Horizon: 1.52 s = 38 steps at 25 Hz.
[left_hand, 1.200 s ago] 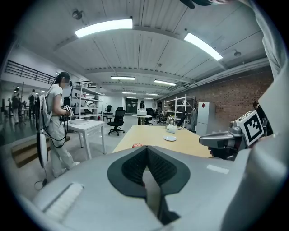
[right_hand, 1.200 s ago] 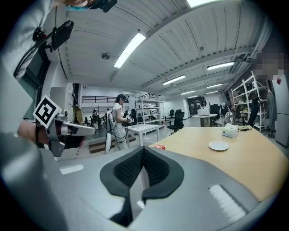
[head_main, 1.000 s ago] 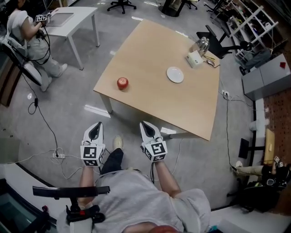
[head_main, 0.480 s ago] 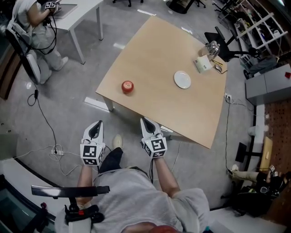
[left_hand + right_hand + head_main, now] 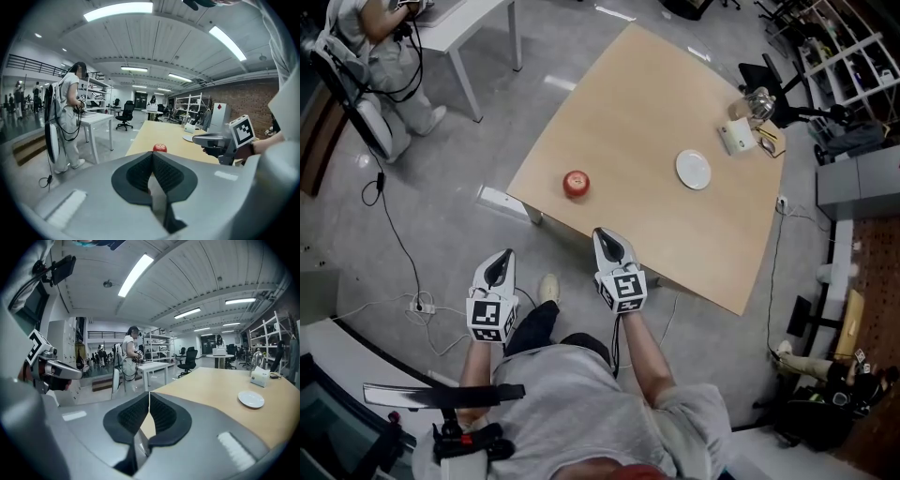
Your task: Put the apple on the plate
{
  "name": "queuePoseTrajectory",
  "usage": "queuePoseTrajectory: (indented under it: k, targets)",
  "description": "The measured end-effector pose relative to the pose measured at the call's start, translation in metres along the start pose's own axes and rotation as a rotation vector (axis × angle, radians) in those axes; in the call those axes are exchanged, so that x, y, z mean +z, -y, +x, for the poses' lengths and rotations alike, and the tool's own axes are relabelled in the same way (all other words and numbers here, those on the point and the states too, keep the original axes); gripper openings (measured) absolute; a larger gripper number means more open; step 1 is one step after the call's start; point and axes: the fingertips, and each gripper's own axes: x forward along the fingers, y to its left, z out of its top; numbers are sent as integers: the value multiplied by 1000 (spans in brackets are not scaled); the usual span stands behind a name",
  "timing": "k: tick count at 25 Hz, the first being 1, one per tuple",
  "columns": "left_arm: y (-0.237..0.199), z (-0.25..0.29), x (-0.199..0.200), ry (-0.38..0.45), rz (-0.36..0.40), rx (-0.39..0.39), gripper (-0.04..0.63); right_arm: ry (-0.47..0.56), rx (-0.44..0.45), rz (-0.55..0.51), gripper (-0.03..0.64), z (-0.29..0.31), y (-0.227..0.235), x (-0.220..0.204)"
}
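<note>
A red apple point(image 5: 576, 184) sits near the front left corner of the light wooden table point(image 5: 656, 122); the left gripper view has the apple point(image 5: 159, 148) just past the jaw tips. A small white plate point(image 5: 693, 170) lies empty to the right on the table, also visible as the plate point(image 5: 251, 399) in the right gripper view. My left gripper point(image 5: 500, 265) hangs shut over the floor, short of the table. My right gripper point(image 5: 610, 246) is shut and empty, its tip at the table's near edge. Both stand apart from the apple.
A white box and a glass jar point(image 5: 748, 117) stand at the table's far right. A person point(image 5: 370, 37) stands by a white desk point(image 5: 473, 14) at upper left. Cables point(image 5: 403, 281) trail on the floor. Shelves and office chairs line the back right.
Both grippers have come nearer to the table; the right one's tip now reaches its near edge. The table, apple and plate have shifted down and right in the head view.
</note>
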Motion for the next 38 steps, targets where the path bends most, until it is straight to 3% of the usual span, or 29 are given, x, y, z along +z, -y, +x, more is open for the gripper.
queuePoseTrajectory:
  k: [9,20,38]
  targets:
    - [-20,14,-1,-20,-11,2,20,-13,2,-28,48,48,12,5]
    - [-31,20,-7,-36,-23,6,20,-54,15,-32,151,85,22,-5]
    - [-40,18,-24,-66,-67,103,20,-146,56,-54,307,146,42,-40]
